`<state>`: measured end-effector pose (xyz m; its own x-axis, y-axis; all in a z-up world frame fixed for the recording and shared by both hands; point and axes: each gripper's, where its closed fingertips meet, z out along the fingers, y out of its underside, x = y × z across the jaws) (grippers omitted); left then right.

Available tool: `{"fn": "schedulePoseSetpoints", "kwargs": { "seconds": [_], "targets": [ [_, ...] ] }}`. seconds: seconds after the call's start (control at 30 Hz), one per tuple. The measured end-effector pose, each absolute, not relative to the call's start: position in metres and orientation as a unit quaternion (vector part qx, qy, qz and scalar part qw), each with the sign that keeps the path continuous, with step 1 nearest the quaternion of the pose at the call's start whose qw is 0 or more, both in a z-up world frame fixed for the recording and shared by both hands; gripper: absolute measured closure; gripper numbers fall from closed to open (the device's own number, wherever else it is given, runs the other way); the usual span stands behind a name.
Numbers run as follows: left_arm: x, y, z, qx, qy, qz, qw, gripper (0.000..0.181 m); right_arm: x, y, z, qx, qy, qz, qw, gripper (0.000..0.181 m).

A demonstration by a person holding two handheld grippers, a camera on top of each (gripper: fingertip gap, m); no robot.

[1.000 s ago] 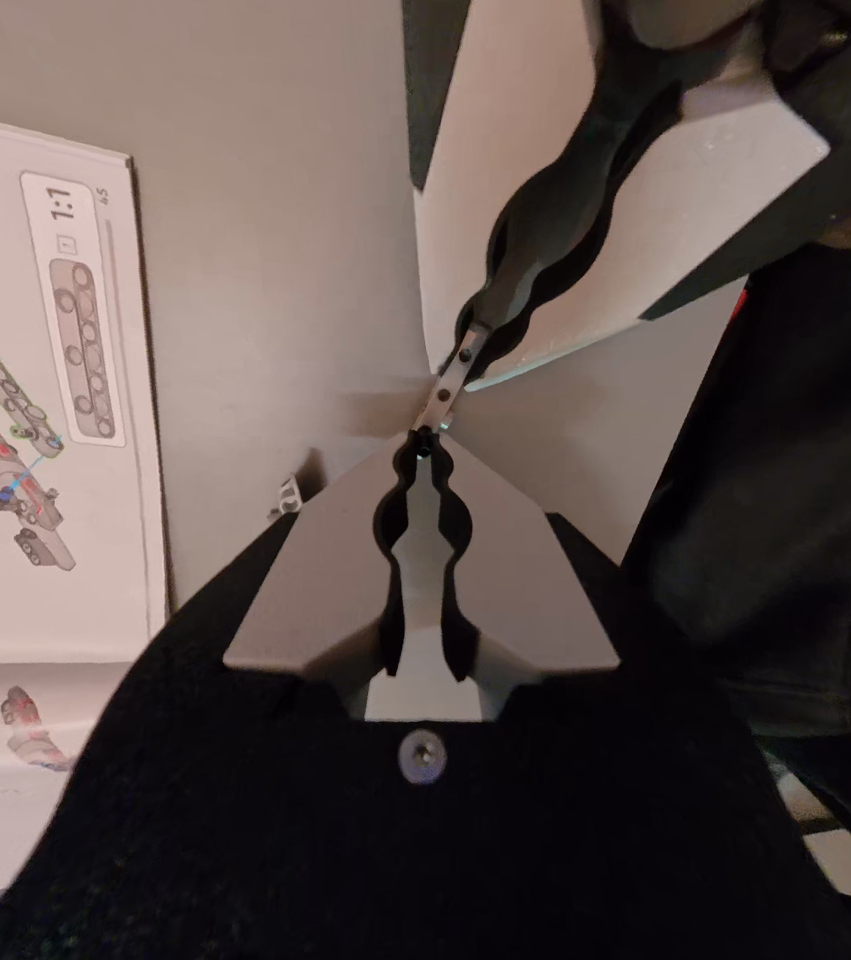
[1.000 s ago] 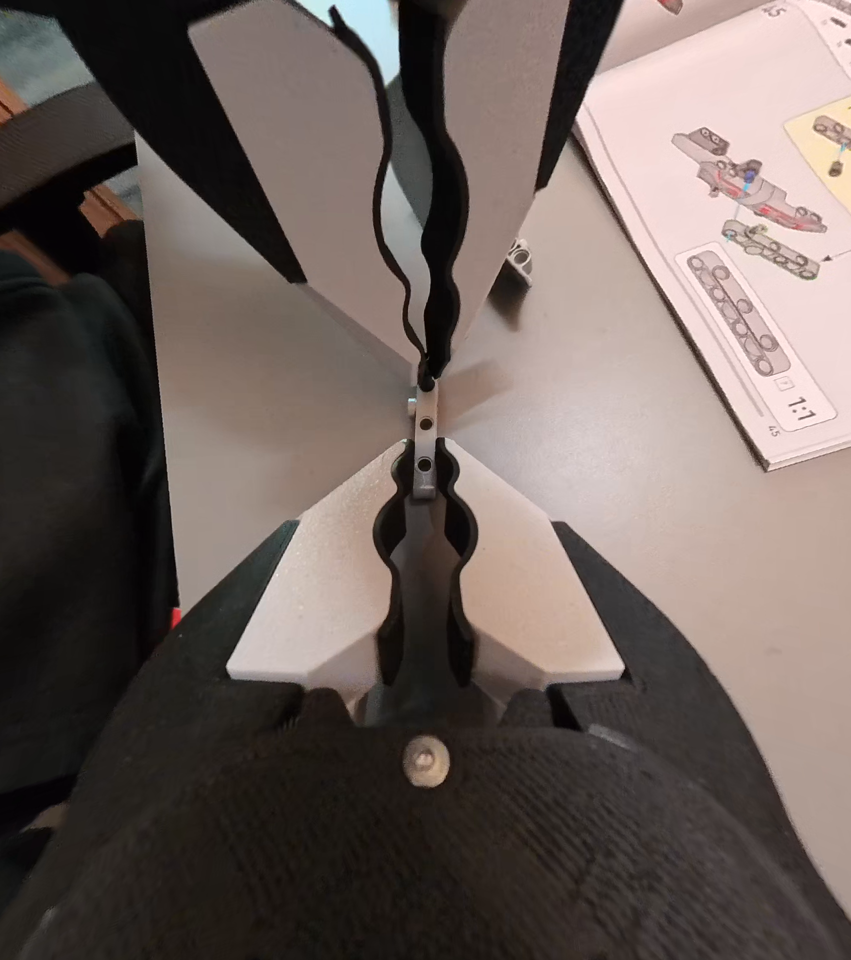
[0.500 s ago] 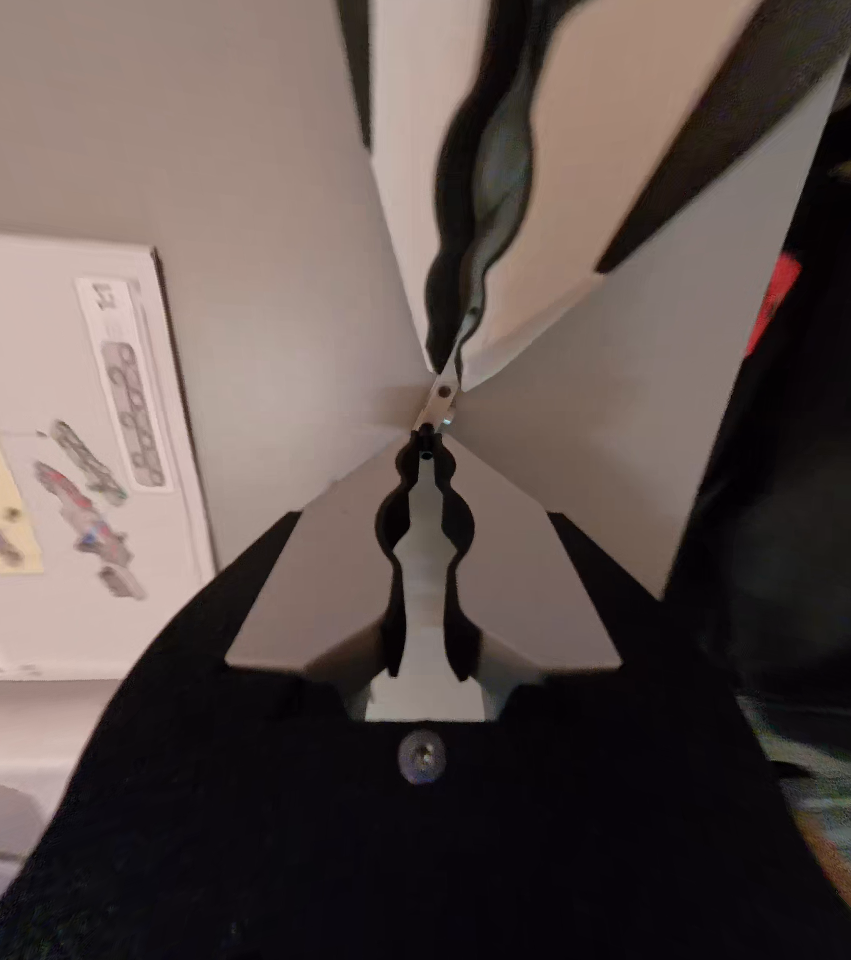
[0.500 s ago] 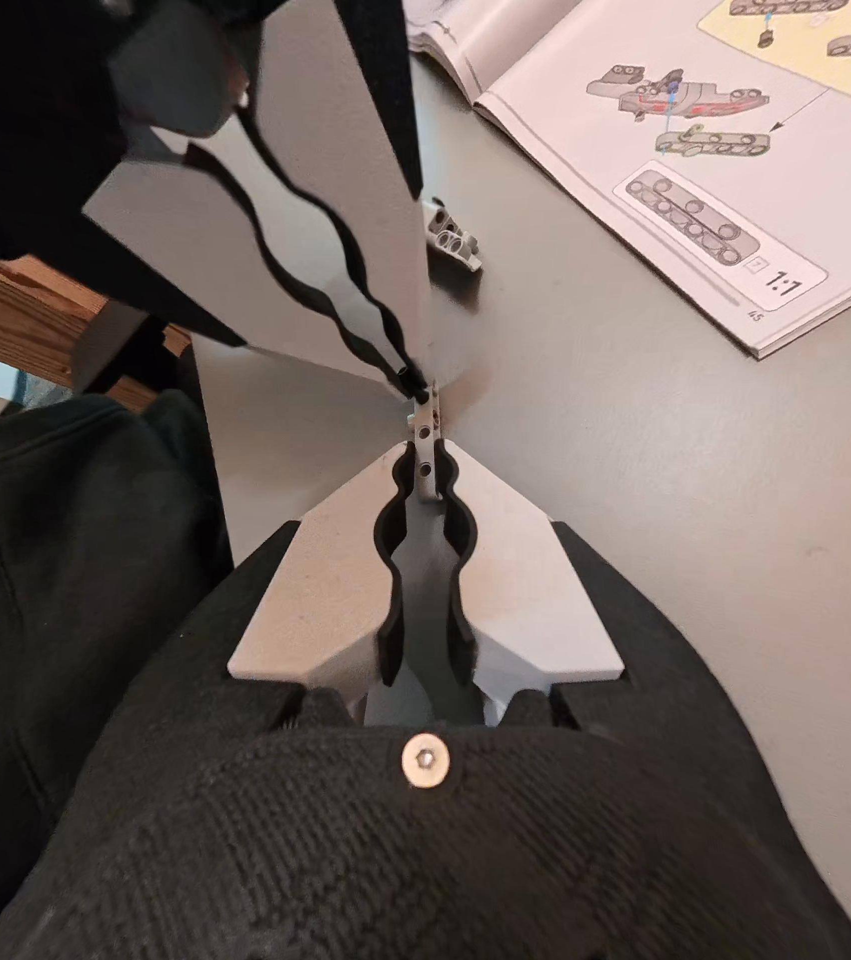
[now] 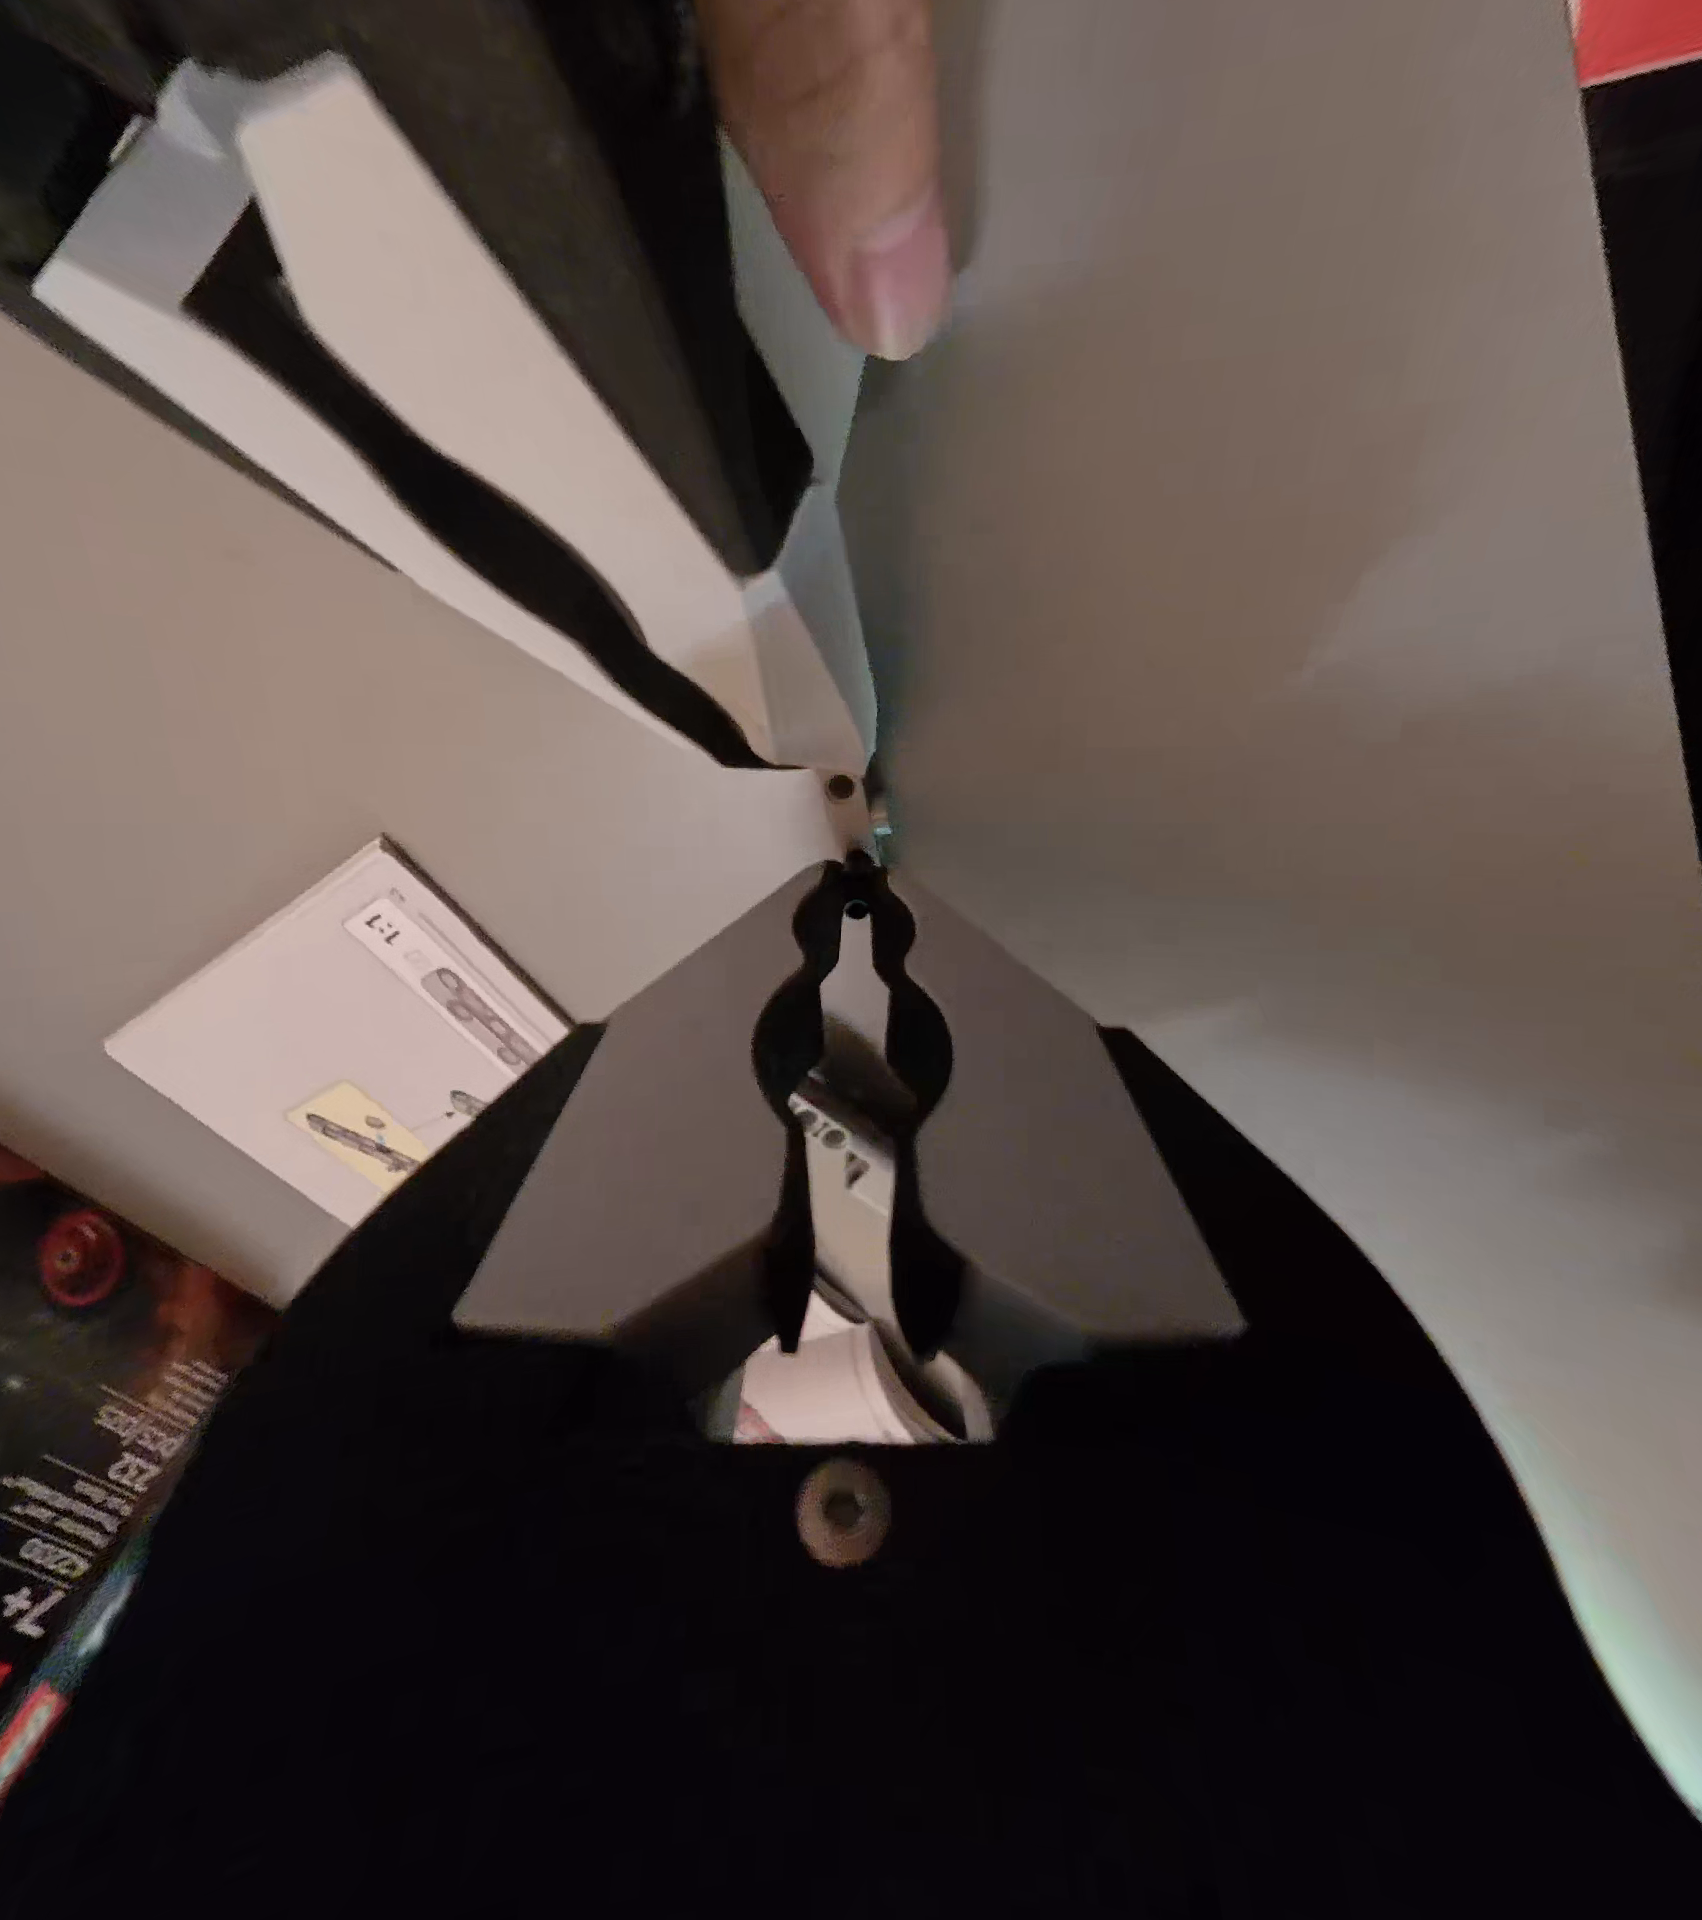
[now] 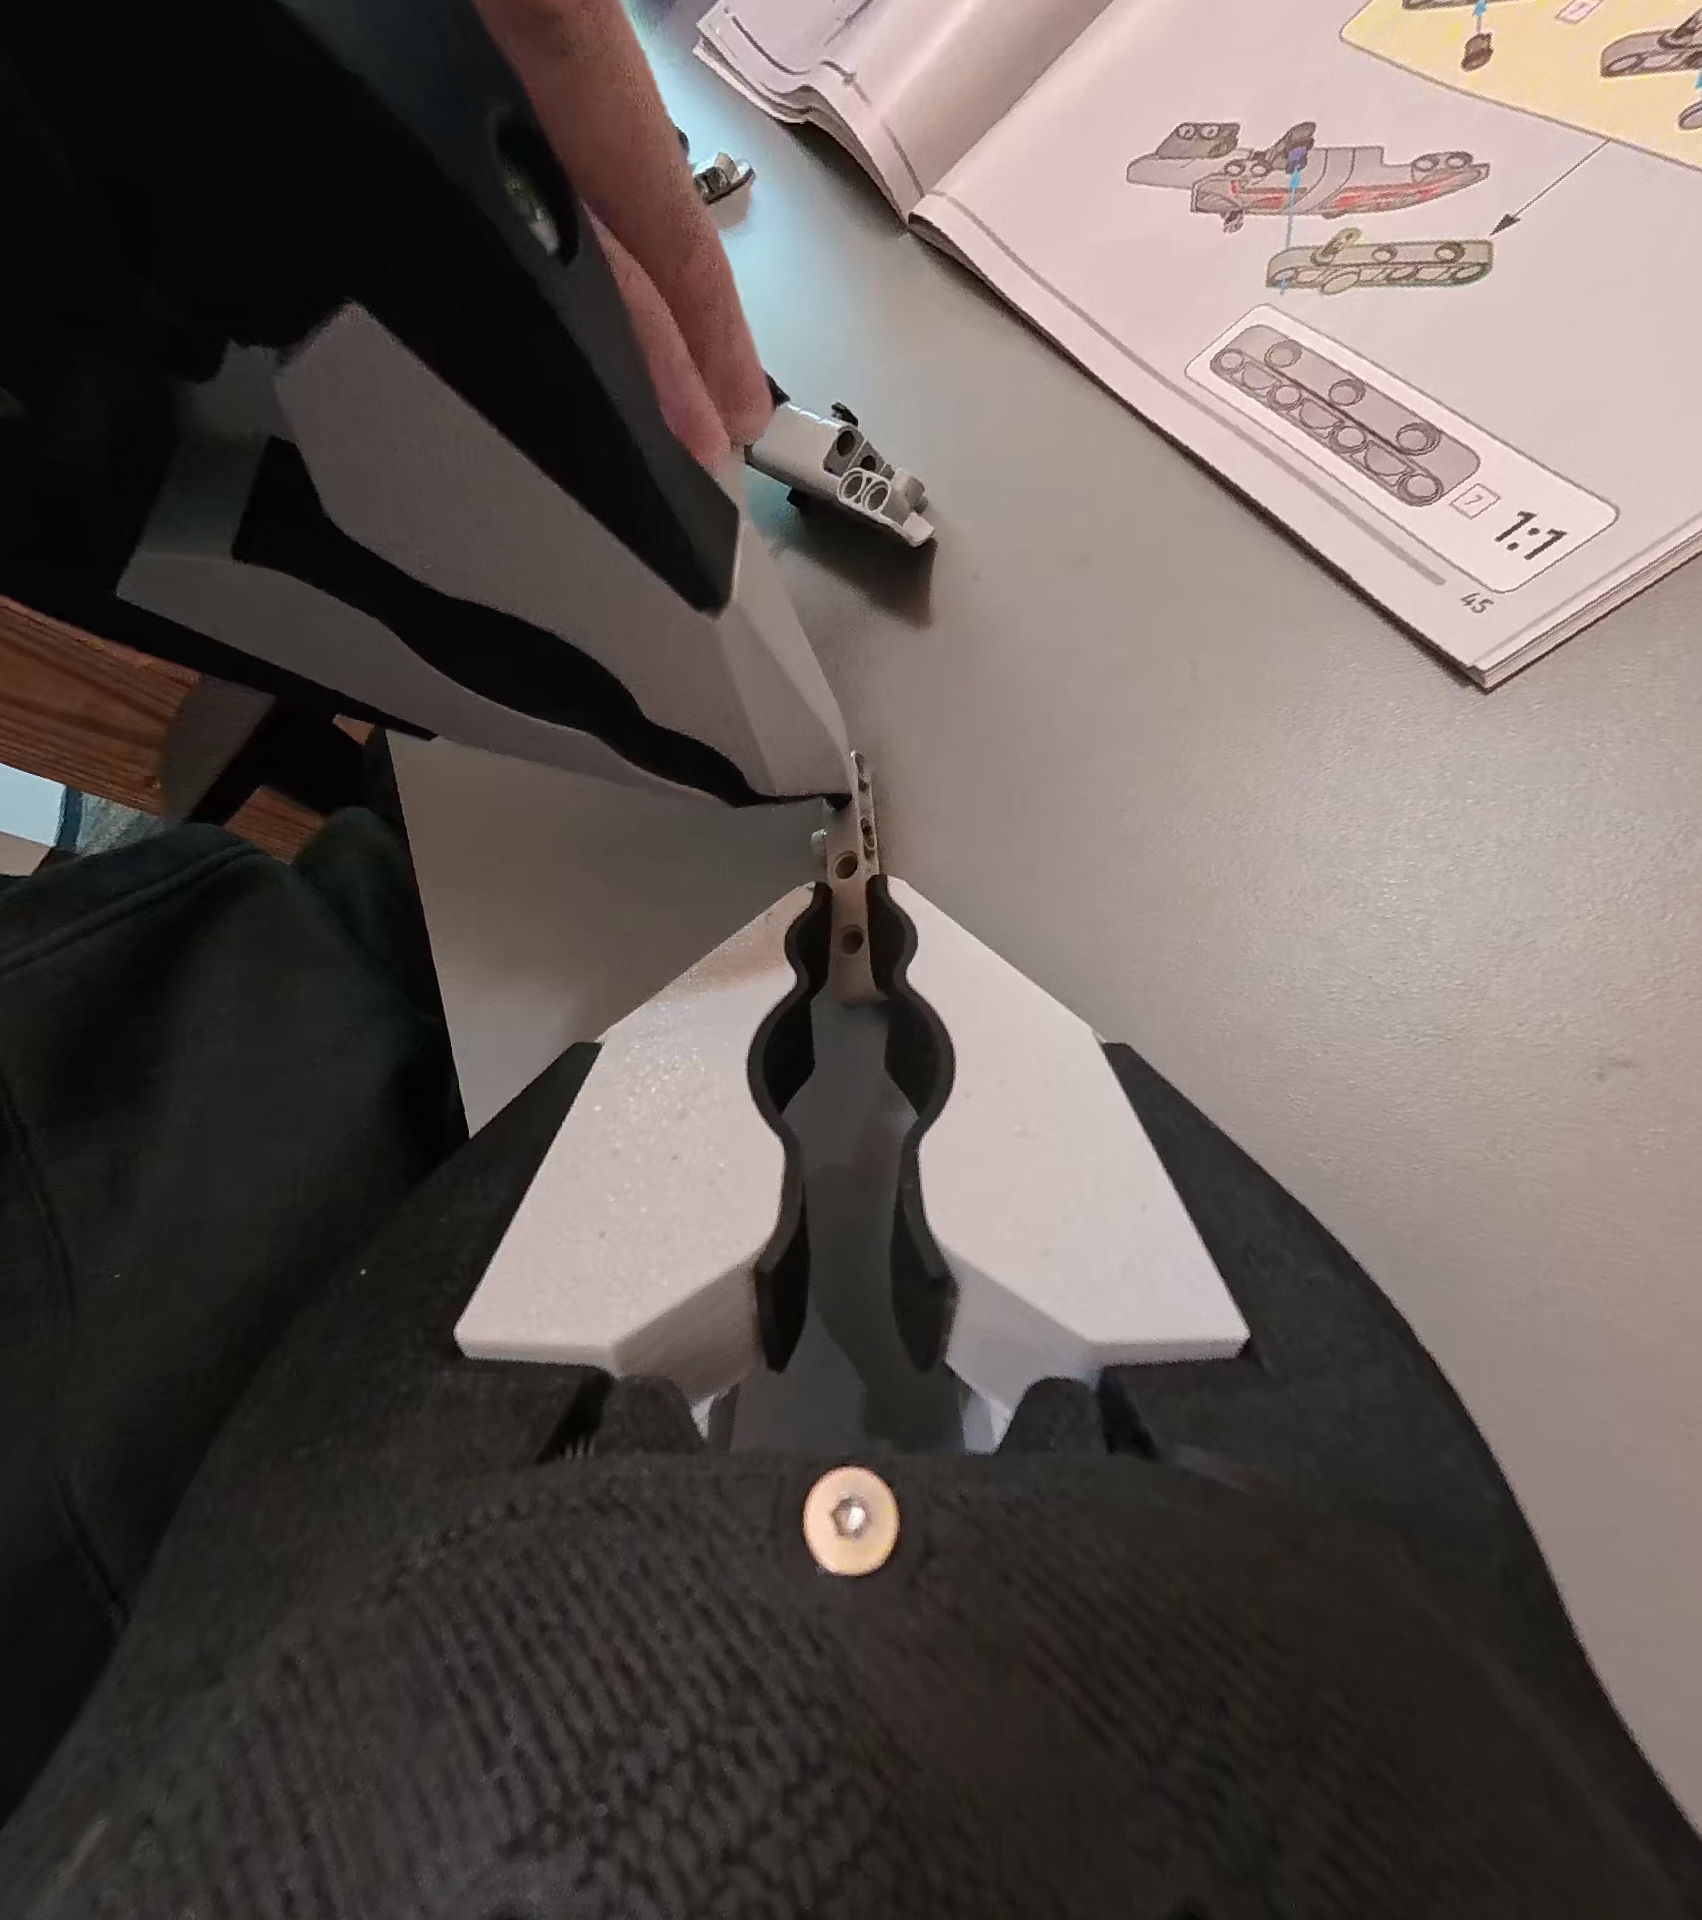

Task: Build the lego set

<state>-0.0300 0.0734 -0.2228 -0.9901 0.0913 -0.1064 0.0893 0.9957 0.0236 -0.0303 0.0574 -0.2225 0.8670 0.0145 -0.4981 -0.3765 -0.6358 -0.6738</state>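
My right gripper [image 6: 852, 902] is shut on a short grey beam with holes [image 6: 854, 920] that sticks out past its tips. My left gripper [image 5: 858, 883] is shut on a small black pin [image 5: 859, 906] at its very tip. The two grippers meet tip to tip above the grey table [image 6: 1242, 1039]. The pin's end is right against the beam's end hole [image 5: 839, 787]. In the right wrist view the left gripper [image 6: 831, 798] comes in from the upper left. In the left wrist view the right gripper [image 5: 774, 764] comes in from the upper left.
An open instruction booklet [image 6: 1346, 332] lies on the table and also shows in the left wrist view [image 5: 327, 1049]. A grey built sub-assembly [image 6: 852, 473] and a small loose part [image 6: 722, 175] lie near it. The set's box [image 5: 26, 1455] is at lower left. A hand's finger [image 5: 857, 208] is close above.
Both grippers have turned while staying tip to tip. The other gripper now enters each view from the upper left. The booklet has shifted in both views. Both holds are unchanged.
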Motion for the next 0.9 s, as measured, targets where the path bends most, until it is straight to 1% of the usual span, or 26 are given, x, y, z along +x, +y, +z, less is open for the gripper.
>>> {"fn": "schedulePoseSetpoints", "kwargs": {
  "seconds": [0.17,0.37,0.6,0.9],
  "targets": [
    [-0.03,0.0729,-0.2232,0.04,0.999,0.001,0.036,0.179,-0.0304,0.0574,-0.2229,-0.874,0.102,0.234,0.413,0.175],
    [-0.0299,0.0726,-0.2235,0.048,0.998,0.022,0.042,0.179,-0.0303,0.0574,-0.2234,-0.876,0.099,0.231,0.411,0.175],
    [-0.03,0.0718,-0.2237,0.037,0.998,0.008,0.041,0.18,-0.0304,0.0573,-0.2237,-0.878,0.097,0.229,0.41,0.175],
    [-0.0299,0.0712,-0.2238,0.053,0.997,0.043,0.038,0.18,-0.0306,0.0571,-0.2237,-0.879,0.094,0.227,0.409,0.175]
  ]
}}
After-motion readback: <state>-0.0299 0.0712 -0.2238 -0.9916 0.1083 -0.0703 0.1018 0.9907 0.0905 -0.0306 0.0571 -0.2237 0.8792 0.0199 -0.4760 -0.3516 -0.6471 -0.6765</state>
